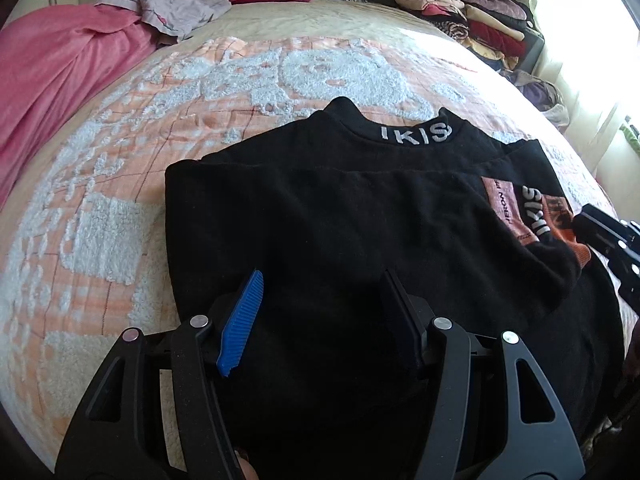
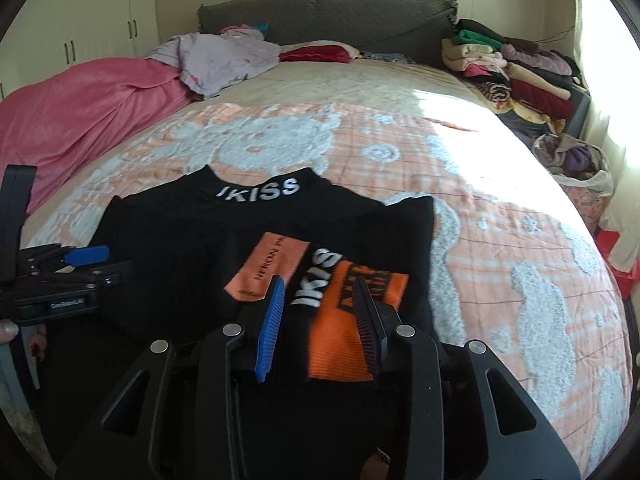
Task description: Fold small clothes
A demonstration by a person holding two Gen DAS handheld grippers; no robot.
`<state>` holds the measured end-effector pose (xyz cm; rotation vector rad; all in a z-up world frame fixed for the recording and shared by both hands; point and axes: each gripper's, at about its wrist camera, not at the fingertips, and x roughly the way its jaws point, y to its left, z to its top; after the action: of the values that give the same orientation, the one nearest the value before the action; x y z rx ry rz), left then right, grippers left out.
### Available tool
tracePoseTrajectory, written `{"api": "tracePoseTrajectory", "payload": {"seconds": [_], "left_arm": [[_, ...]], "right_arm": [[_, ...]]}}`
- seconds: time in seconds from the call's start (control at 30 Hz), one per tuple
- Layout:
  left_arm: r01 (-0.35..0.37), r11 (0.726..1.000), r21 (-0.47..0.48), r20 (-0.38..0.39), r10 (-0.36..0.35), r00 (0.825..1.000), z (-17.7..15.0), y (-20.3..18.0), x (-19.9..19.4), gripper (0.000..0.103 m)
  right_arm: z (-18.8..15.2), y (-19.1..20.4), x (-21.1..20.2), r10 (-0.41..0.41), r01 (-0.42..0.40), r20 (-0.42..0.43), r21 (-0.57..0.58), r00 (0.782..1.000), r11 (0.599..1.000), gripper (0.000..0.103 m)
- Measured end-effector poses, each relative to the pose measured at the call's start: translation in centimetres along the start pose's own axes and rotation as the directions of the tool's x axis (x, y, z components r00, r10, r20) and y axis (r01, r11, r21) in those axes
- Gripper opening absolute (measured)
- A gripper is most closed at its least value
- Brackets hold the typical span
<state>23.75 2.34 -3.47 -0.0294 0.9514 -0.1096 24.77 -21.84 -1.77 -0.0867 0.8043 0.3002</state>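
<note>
Beyond the black top (image 2: 192,240) the bed's orange blanket (image 2: 400,136) lies bare up to the headboard; a pink cover (image 2: 80,120) blocks the left edge, stacked clothes (image 2: 516,76) the far right corner, a bag of laundry (image 2: 576,156) beside them

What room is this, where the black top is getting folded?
Most likely a bedroom. The black top lies on a big bed with a grey headboard, and a wardrobe stands by the wall.

The top (image 2: 192,248) lies on the bed (image 2: 480,220), stacked clothes (image 2: 516,76) behind it (far right corner).
</note>
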Motion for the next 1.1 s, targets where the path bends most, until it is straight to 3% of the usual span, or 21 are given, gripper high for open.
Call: {"api": "tracePoseTrajectory", "payload": {"seconds": [0.1, 0.23, 0.4, 0.8, 0.93, 1.1], "left_arm": [[0.006, 1.000, 0.000, 0.003, -0.006, 1.000, -0.3, 0.1, -0.2, 0.053], [0.016, 1.000, -0.001, 0.007, -0.016, 1.000, -0.7, 0.3, -0.5, 0.053], [0.025, 1.000, -0.010, 0.015, -0.025, 1.000, -1.0, 0.5, -0.8, 0.053], [0.047, 0.998, -0.035, 0.045, -0.045, 0.998, -2.3, 0.6, -2.9, 0.056], [0.062, 0.997, -0.049, 0.058, -0.059, 0.997, -2.6, 0.9, -4.0, 0.064], [0.081, 0.995, -0.056, 0.089, -0.076, 0.993, -3.0, 1.1, -6.1, 0.072]], "right_arm": [[-0.4, 1.0, 1.4, 0.036, -0.036, -0.052, 0.001, 0.998, 0.999, 0.034], [-1.5, 0.4, 3.3, -0.039, 0.042, -0.112, 0.018, 0.993, 0.999, 0.037], [-1.9, 0.2, 2.4, -0.025, 0.029, -0.087, 0.043, 0.996, 0.999, 0.037], [-2.9, -0.9, -3.2, 0.044, -0.047, 0.020, 0.157, 0.999, 0.987, 0.060], [-3.2, -1.2, -4.9, 0.058, -0.066, 0.050, 0.181, 0.997, 0.981, 0.070], [-3.5, -1.2, -7.1, 0.053, -0.068, 0.085, 0.182, 0.995, 0.981, 0.071]]}}
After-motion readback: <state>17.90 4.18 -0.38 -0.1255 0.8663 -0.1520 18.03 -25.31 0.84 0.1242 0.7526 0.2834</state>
